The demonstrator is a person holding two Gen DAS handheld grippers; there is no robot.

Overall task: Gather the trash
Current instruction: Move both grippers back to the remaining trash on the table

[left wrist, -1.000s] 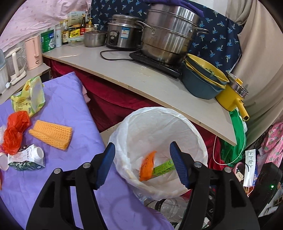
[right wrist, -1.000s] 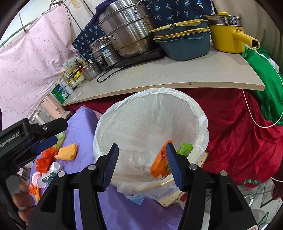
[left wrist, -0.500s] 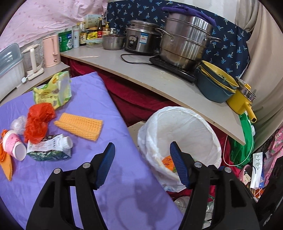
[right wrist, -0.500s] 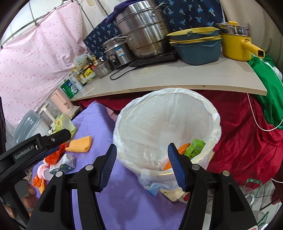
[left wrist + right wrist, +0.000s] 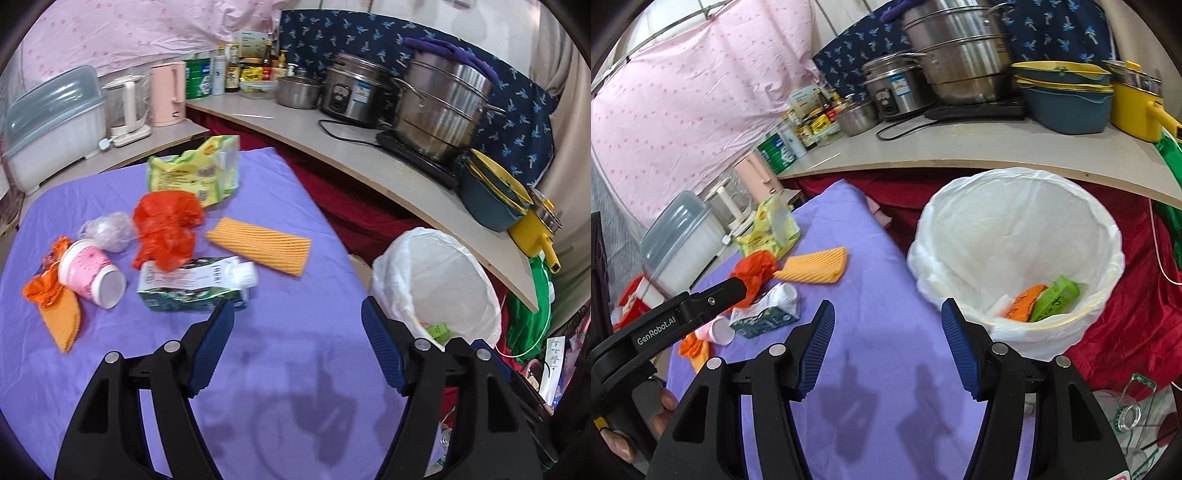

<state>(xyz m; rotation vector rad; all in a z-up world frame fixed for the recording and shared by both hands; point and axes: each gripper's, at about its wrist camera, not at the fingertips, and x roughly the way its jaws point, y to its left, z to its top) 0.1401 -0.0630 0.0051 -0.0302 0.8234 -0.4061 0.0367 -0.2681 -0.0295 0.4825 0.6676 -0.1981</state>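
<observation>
Trash lay scattered on the purple cloth (image 5: 303,206): a green carton (image 5: 192,282) just at 11 o'clock of your left gripper (image 5: 297,349), an orange foam sleeve (image 5: 260,245) at 12, a red bag (image 5: 166,225), a pink cup (image 5: 90,271) and a yellow-green packet (image 5: 195,171) farther out. Your left jaws had just been opening, nothing between them. Your right gripper (image 5: 886,345) stood wide and empty. The white-lined bin (image 5: 1015,225), at its 1 o'clock, held what looked like orange and green wrappers.
</observation>
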